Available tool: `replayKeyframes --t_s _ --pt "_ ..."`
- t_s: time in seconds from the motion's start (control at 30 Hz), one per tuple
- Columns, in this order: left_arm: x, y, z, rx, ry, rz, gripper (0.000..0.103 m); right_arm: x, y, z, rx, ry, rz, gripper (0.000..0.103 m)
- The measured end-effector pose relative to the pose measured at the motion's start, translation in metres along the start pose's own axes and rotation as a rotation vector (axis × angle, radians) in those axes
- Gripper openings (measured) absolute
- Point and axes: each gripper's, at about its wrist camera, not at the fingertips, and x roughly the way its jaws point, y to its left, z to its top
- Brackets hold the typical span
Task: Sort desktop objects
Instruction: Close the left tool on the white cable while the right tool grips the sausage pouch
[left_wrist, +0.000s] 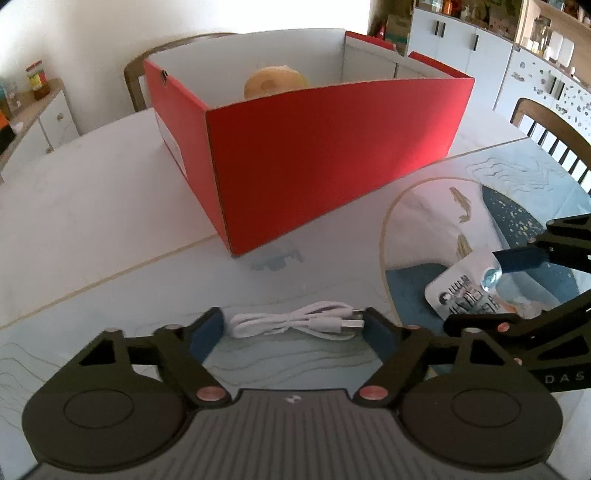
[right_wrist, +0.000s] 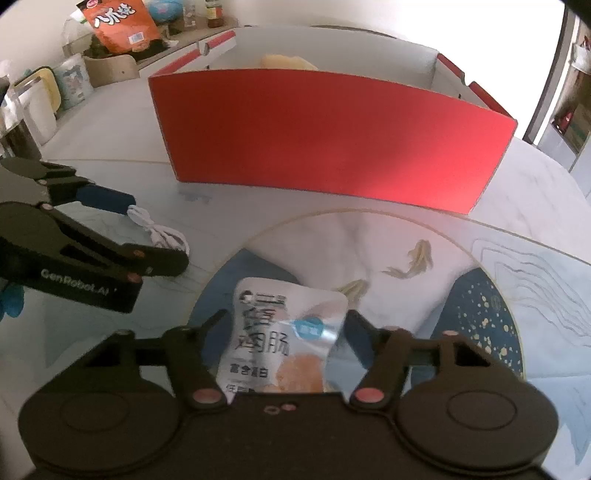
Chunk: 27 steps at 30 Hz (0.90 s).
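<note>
We are at the pick-up step. Our left claw (left_wrist: 293, 325) brackets the coiled white USB cable (left_wrist: 295, 323) lying on the bench (left_wrist: 92, 221); whether the pads press it we cannot tell. Our right claw (right_wrist: 284, 325) straddles the silver snack packet (right_wrist: 280, 339), grip likewise unclear. Next, we judge: pinch firmly, lift, carry over the near wall of the red cardboard box (left_wrist: 325, 155) beyond.

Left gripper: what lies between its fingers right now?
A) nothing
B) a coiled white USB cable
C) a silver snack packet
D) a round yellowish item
B: in the left wrist view the coiled white USB cable lies on the table between the fingers of the left gripper; the silver snack packet sits at the right gripper.
</note>
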Motion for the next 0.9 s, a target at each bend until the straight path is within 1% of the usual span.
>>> replayKeyframes --t_s 0.13,0.23,0.27,0.47,0.9 --pt "0.0 -0.003 -0.001 0.005 -0.003 0.012 0.076 0.002 -0.002 0.004 0.009 -0.003 0.001 0.058" --pt "-0.001 -0.004 -0.001 0.001 -0.004 0.01 0.076 -0.001 -0.007 0.009 0.02 -0.005 0.01 0.05" --pt "-0.001 -0.004 -0.001 0.001 -0.006 0.013 0.076 -0.003 -0.008 0.011 0.022 -0.01 0.013 0.049" --pt "-0.003 -0.006 -0.001 -0.001 -0.003 0.005 0.076 -0.01 -0.006 0.008 -0.002 -0.032 0.008 0.046" --pt "-0.013 -0.011 0.003 -0.013 -0.014 -0.01 0.075 -0.018 -0.011 0.006 0.01 -0.049 0.017 0.045"
